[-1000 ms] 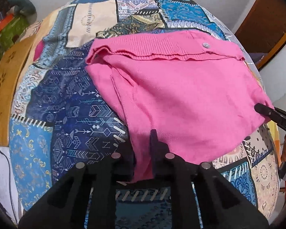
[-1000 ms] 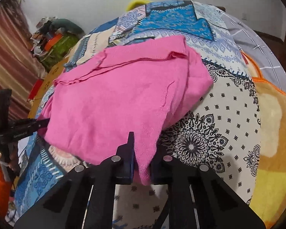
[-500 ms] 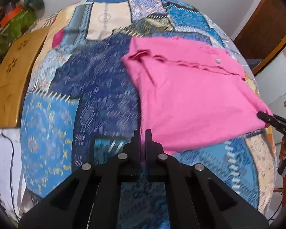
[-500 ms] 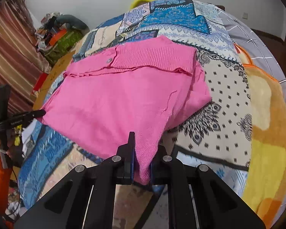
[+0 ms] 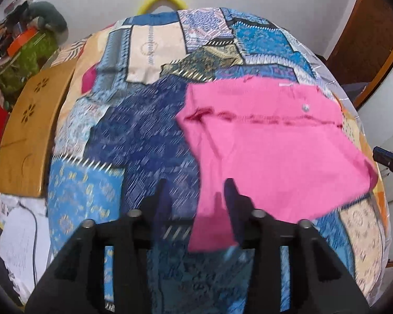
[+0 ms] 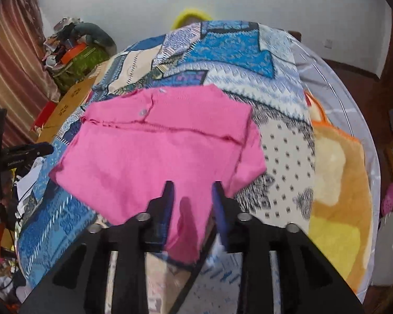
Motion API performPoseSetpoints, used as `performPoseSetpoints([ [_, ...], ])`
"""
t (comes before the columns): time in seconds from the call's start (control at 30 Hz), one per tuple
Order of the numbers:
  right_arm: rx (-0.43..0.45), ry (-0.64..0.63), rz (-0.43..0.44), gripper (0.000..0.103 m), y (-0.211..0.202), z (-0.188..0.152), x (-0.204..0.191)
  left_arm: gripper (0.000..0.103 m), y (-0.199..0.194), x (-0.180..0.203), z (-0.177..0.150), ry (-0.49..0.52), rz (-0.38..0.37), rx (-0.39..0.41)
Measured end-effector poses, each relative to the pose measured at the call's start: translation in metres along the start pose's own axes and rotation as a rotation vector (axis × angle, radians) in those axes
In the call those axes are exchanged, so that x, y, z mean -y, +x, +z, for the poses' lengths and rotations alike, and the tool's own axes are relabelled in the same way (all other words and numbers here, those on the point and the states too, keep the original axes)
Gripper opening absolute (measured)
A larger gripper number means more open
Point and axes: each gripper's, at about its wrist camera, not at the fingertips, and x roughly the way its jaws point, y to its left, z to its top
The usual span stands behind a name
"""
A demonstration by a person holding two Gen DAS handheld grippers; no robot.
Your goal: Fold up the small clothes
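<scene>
Patchwork bedspread [image 5: 123, 141], unlabelled pink garment [image 5: 269, 151], left tool [image 5: 196, 196] and right tool [image 6: 192, 196] just opening, cloth loose between.

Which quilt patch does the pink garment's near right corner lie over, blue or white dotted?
The white dotted patch: the pink garment overlaps its edge by the right gripper; blue patches lie left.

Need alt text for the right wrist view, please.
A pink knit garment lies folded on a patchwork bedspread, its near corner between the just-opened jaws of the right gripper. The left gripper shows at the left edge.
</scene>
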Motion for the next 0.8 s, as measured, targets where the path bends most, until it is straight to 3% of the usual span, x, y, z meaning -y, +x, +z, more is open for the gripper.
performPoseSetpoints([
  [0.07, -0.004, -0.028, -0.001, 0.039, 0.009, 0.007, -0.006, 0.048, 0.009, 0.008, 0.010, 0.011, -0.016, -0.013],
  [0.27, -0.096, -0.072, 0.034, 0.040, 0.058, 0.025, -0.017, 0.061, 0.055, 0.041, 0.038, 0.083, -0.010, -0.079],
  [0.37, -0.141, -0.092, 0.033, 0.040, 0.082, 0.031, -0.019, 0.073, 0.080, 0.053, 0.048, 0.135, 0.041, -0.109],
  [0.5, -0.157, -0.180, 0.001, 0.046, 0.106, 0.046, -0.030, 0.087, 0.099, 0.057, 0.068, 0.165, 0.107, -0.078],
  [0.67, -0.141, -0.279, -0.022, 0.046, 0.113, 0.073, -0.037, 0.089, 0.112, 0.049, 0.103, 0.154, 0.137, -0.043],
  [0.8, -0.078, -0.304, -0.067, 0.046, 0.114, 0.097, -0.033, 0.089, 0.125, 0.039, 0.134, 0.105, 0.182, -0.028],
])
